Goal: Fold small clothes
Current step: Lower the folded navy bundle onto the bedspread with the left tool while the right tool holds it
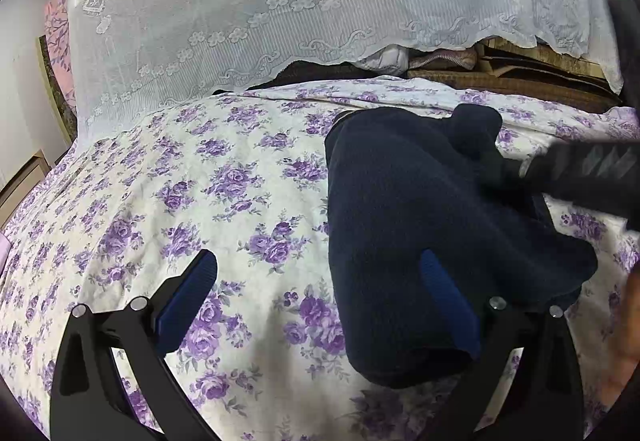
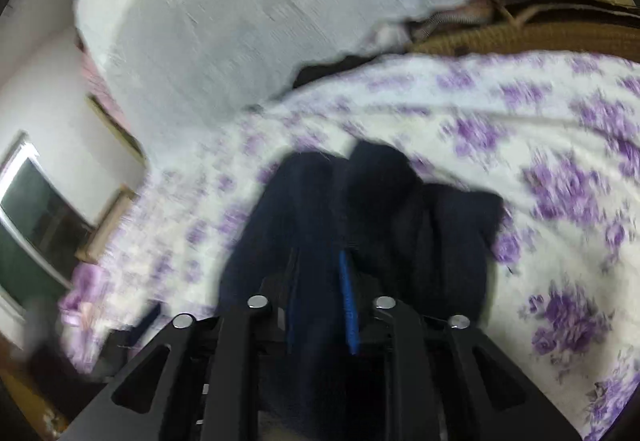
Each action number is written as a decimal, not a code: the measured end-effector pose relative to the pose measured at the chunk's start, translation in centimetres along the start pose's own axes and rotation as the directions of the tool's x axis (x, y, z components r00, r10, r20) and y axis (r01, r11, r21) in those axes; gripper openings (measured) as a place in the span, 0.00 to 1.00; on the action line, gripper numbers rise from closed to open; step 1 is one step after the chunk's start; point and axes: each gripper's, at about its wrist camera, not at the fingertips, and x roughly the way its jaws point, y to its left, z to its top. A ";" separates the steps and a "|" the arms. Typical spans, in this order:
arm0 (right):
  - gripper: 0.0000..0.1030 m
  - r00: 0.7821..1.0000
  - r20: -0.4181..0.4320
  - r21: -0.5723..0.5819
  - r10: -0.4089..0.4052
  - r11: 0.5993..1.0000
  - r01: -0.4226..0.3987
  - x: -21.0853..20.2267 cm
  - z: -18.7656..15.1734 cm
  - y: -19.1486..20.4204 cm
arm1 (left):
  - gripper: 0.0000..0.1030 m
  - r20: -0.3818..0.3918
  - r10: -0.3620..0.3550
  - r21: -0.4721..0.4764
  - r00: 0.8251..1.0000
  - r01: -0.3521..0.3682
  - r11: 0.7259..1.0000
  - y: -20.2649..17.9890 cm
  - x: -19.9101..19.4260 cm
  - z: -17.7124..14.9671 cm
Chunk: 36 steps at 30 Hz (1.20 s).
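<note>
A floral sheet (image 1: 224, 177) covers the bed where I work, with a white lace cloth (image 1: 280, 1) draped at its far side. The dark garment (image 1: 420, 225) lies bunched on the sheet, right of centre. My left gripper (image 1: 316, 281) is spread wide, its right finger over the garment's near edge, pinching nothing. My right gripper (image 2: 320, 305) is pressed together, pinching the garment's fabric.

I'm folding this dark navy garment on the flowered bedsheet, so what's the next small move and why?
Probably carry the edge held by the right tongs across the navy garment and lay it down. They are shut on the cloth, while the left tongs stand open, holding nothing.
</note>
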 end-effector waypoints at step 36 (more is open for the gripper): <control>0.00 0.997 -0.036 0.063 -0.064 0.996 0.066 5.5 4.0 -2.5 | 0.96 -0.037 -0.096 -0.035 0.995 0.094 0.995 1.5 4.6 3.1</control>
